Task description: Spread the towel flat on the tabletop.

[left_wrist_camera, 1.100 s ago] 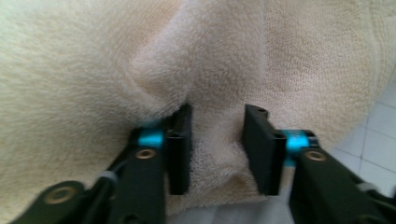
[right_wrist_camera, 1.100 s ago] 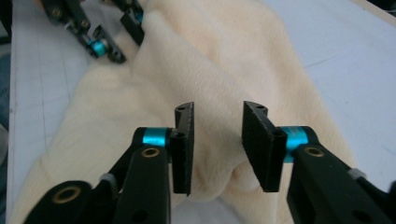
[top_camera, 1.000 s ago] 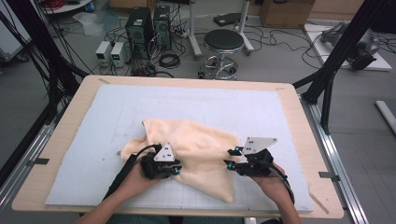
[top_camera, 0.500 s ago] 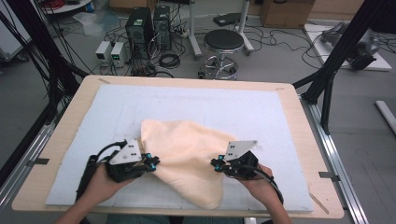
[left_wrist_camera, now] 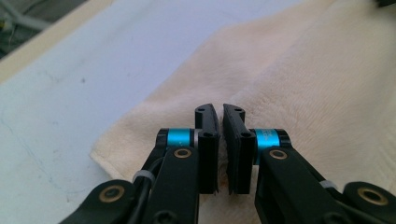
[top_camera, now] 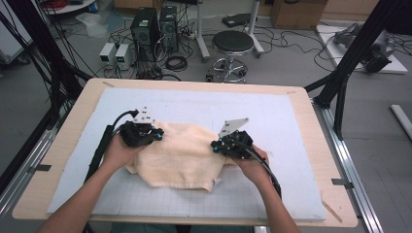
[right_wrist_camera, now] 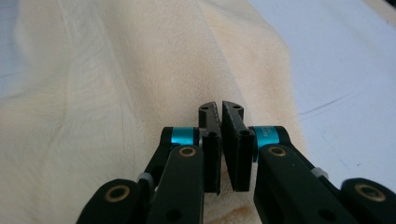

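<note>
Cream towel [top_camera: 182,155] mid-fold on the worktop [top_camera: 301,104]; left gripper [top_camera: 156,137] and right gripper [top_camera: 217,144] each clench an edge; next, lay the fold flat.

1. We carry a black left gripper [top_camera: 142,134] with a grey three-cornered plate on top and a thick black cable trailing to the lower left of the frame.
2. Our right gripper [top_camera: 232,142] looks the same, cable running lower right.
3. Each jaw arm has a blue band and brass-coloured screws.
4. Our forearms are bare.
</note>
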Tool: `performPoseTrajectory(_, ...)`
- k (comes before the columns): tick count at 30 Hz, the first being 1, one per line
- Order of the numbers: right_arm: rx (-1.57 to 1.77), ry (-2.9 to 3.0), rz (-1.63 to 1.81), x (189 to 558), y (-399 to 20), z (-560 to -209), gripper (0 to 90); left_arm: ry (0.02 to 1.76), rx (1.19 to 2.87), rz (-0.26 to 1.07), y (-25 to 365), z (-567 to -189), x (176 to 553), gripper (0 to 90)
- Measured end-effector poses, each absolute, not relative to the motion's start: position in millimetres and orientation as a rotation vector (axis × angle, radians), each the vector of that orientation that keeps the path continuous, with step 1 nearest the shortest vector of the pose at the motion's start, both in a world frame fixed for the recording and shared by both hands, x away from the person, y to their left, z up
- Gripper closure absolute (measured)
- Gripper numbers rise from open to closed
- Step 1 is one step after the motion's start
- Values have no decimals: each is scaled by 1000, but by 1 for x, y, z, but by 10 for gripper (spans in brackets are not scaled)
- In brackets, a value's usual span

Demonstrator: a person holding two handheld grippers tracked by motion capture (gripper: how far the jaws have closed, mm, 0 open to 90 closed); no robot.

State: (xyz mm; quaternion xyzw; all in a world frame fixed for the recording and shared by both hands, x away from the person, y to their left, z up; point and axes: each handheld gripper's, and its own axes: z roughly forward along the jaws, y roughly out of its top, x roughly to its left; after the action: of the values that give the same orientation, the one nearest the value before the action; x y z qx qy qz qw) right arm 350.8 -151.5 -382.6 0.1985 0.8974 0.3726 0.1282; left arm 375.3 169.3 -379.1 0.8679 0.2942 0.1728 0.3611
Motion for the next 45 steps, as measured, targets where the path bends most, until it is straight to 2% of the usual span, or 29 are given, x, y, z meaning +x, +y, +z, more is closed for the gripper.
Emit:
performPoseTrajectory(3, 616, 2608, 1110, 366, -154, -392, 777, 767, 2229, 435, 168, -385, 382, 791)
performPoseTrajectory(6, 659, 2571, 1164, 364, -164, -385, 694, 780, 2191, 476, 173, -375, 375, 624)
performPoseTrajectory(9, 658, 2529, 1227, 353, -177, -374, 656, 732, 2144, 461, 181, -361, 361, 603)
performPoseTrajectory(15, 576, 2486, 1247, 319, -198, -362, 664, 667, 2089, 462, 194, -352, 322, 545)
performPoseTrajectory(19, 555, 2529, 1203, 301, -202, -378, 671, 623, 2111, 437, 197, -371, 301, 535)
performPoseTrajectory(22, 577, 2556, 1185, 297, -204, -393, 669, 631, 2167, 435, 196, -392, 299, 505)
performPoseTrajectory(24, 586, 2571, 1189, 299, -202, -399, 629, 676, 2188, 427, 194, -403, 306, 520)
performPoseTrajectory(26, 579, 2584, 1183, 304, -193, -403, 603, 721, 2192, 445, 193, -410, 314, 625)
performPoseTrajectory(27, 572, 2581, 1187, 307, -189, -403, 602, 743, 2189, 456, 193, -411, 317, 641)
performPoseTrajectory(32, 560, 2571, 1178, 325, -168, -402, 594, 821, 2154, 476, 200, -409, 325, 860)
performPoseTrajectory(34, 566, 2583, 1159, 336, -156, -406, 584, 829, 2159, 464, 203, -410, 326, 888)
performPoseTrajectory(37, 553, 2608, 1122, 341, -146, -413, 601, 823, 2170, 408, 205, -414, 327, 869)
performPoseTrajectory(40, 507, 2636, 1055, 342, -137, -419, 714, 801, 2172, 375, 203, -418, 327, 713)
performPoseTrajectory(42, 496, 2648, 1068, 343, -139, -419, 784, 782, 2200, 417, 198, -420, 326, 709)
performPoseTrajectory(45, 527, 2665, 1114, 343, -148, -415, 821, 772, 2211, 450, 193, -421, 326, 768)
